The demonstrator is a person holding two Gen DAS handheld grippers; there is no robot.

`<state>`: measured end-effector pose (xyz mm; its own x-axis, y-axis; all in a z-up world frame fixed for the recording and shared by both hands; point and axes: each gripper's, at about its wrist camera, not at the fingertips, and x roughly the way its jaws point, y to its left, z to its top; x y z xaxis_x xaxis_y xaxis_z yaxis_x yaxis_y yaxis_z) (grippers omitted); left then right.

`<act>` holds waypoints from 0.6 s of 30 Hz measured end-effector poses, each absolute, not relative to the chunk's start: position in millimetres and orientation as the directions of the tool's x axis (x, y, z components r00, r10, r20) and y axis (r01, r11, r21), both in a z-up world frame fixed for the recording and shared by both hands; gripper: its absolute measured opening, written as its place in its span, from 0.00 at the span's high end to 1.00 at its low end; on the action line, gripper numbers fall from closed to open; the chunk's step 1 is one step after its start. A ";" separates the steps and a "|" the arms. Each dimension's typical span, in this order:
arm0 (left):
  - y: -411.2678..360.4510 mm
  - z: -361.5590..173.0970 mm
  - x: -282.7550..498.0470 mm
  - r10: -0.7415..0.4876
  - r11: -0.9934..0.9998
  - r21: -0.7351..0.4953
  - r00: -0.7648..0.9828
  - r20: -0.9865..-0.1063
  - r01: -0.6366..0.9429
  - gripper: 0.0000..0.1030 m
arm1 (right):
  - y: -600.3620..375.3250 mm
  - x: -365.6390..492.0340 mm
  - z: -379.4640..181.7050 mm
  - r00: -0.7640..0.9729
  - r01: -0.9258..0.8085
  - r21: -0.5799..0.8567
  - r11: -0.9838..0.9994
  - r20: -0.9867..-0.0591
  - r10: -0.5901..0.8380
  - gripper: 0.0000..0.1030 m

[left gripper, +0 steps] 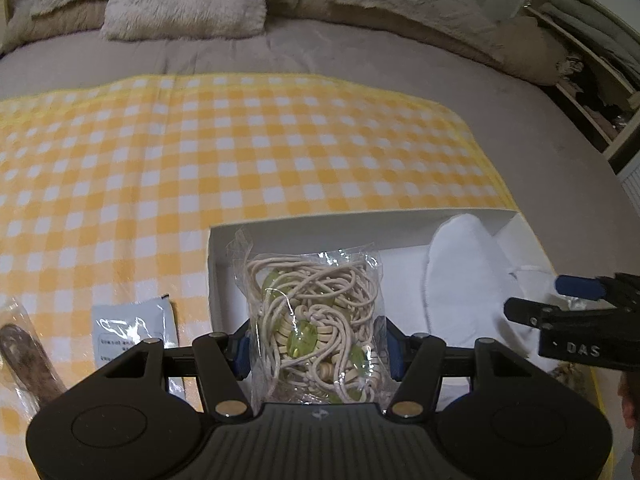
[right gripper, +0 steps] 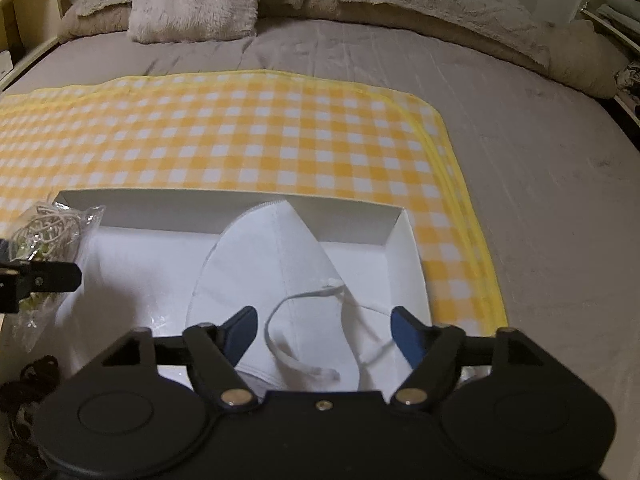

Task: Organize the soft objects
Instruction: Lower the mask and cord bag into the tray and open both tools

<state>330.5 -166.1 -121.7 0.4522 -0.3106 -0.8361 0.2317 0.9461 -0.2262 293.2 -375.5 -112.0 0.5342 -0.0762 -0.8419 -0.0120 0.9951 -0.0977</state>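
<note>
A clear bag [left gripper: 316, 320] of cord and green beads is clamped between the pads of the left gripper [left gripper: 318, 354] and is held over the left end of the white box [left gripper: 360, 216], presumably so that it can be lowered inside beside what is already there. Whether the bag touches the box floor cannot be told. A white mask [right gripper: 272, 264] is seen lying in the right half of the box, its ear loops turned toward the near edge, which leaves the left half free for the bag. The right gripper [right gripper: 324, 334] is held above the near part of the mask with its jaws spread apart and nothing between them; it is judged to be either just clear of a placed item or ready to steady it. The box is set at the near right corner of the checked cloth [left gripper: 240, 160], close to the cloth's yellow border. On the cloth left of the box a small grey sachet [left gripper: 134, 330] and a wrapped brown item [left gripper: 24, 354] are left lying, probably awaiting their turn.
</note>
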 end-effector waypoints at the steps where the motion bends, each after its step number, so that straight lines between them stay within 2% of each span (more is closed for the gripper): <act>1: -166.1 -125.3 332.3 -0.309 0.947 -0.230 0.447 -0.839 0.224 0.40 | -375.6 293.5 -112.7 0.532 -0.014 -0.098 0.995 -0.843 -0.076 0.24; 2: -166.7 -129.7 334.0 -0.305 0.949 -0.231 0.442 -0.844 0.215 0.38 | -375.5 293.9 -113.1 0.530 -0.015 -0.099 0.995 -0.844 -0.076 0.21; 4: -168.0 -135.0 334.7 -0.293 0.954 -0.228 0.438 -0.850 0.196 0.22 | -375.5 294.2 -113.5 0.529 -0.018 -0.100 0.995 -0.845 -0.075 0.18; 6: -167.5 -137.5 334.7 -0.287 0.957 -0.232 0.440 -0.851 0.176 0.12 | -375.0 293.1 -113.2 0.532 -0.016 -0.099 0.995 -0.844 -0.076 0.14; 18: -169.5 -113.4 314.9 -0.291 0.955 -0.223 0.468 -0.835 0.196 0.12 | -377.6 281.3 -98.1 0.555 0.001 -0.073 0.997 -0.829 -0.061 0.06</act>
<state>314.9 -169.5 -113.4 0.4679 -0.2907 -0.8346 0.1957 0.9550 -0.2230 281.3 -377.6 -98.1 0.5554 -0.0614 -0.8293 0.0009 0.9973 -0.0732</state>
